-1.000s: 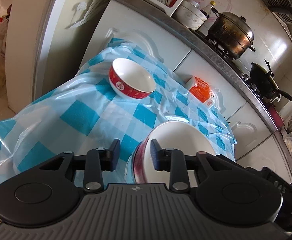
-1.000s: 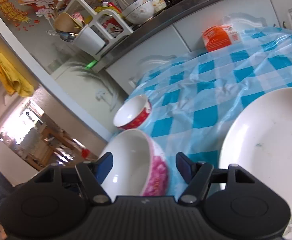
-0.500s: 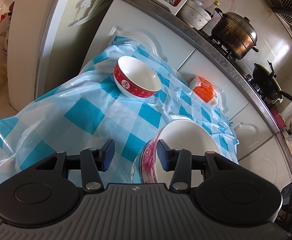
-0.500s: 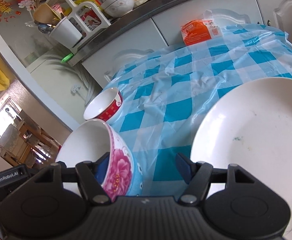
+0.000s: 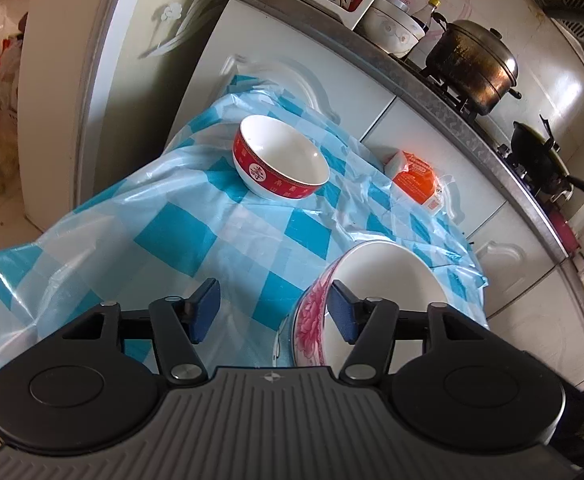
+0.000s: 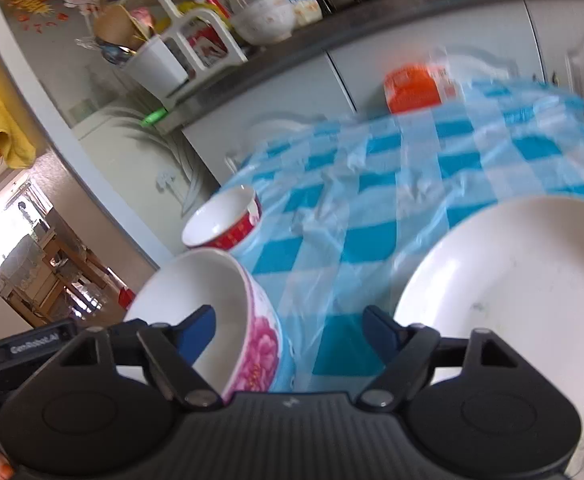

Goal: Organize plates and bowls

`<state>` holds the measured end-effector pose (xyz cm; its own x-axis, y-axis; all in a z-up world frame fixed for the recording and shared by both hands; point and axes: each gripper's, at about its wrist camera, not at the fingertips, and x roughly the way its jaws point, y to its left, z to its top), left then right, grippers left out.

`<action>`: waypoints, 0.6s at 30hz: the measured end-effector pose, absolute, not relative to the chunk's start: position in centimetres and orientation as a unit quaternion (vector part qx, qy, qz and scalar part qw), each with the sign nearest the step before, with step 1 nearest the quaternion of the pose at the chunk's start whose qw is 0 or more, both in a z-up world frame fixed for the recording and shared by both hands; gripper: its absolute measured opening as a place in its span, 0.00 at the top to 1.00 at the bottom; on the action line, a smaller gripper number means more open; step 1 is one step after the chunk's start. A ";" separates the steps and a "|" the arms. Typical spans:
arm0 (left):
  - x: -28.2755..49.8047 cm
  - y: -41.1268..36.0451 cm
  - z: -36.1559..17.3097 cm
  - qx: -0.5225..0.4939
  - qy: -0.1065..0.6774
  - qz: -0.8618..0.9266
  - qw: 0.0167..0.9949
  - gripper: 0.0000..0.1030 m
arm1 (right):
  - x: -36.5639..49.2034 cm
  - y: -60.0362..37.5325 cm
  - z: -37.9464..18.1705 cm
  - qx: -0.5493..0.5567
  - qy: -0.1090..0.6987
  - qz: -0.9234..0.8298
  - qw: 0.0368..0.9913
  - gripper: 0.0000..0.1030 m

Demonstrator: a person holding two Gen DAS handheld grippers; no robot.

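Fingers (image 5: 204,310) spread wide on both grippers, straddling pink-flowered bowl (image 5: 384,280) rim, not clamped | red bowl (image 5: 282,158) apart on tablecloth (image 5: 172,232), white plate (image 6: 524,300) alongside | nothing stacked yet, most sorting remaining

Both hand-held grippers spread wide

Left hand-held gripper (image 5: 273,309) and right hand-held gripper (image 6: 288,330) each hold their blue-padded fingers (image 5: 205,305) far apart, clamping nothing.

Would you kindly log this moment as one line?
left tool open, astride pink bowl rim | right tool open, astride same rim | red bowl, plate untouched
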<state>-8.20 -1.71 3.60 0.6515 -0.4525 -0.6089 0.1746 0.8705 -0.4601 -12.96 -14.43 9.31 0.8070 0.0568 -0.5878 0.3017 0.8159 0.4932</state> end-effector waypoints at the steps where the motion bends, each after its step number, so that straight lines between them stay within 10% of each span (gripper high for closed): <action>1: -8.3 -1.8 3.6 -0.179 0.377 -0.174 0.892 0.28 | -13.1 -14.4 9.6 0.290 0.300 -0.066 0.906 0.20; 18: -11.1 -2.2 7.7 -0.090 0.273 -0.092 0.953 0.03 | -16.5 -14.1 13.0 0.246 0.258 -0.064 0.932 0.03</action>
<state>-11.07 -2.24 7.68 0.8337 -0.2239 -0.5048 0.1250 0.9669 -0.2224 -16.51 -14.09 13.02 0.8592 0.0073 -0.5116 0.2457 0.8712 0.4251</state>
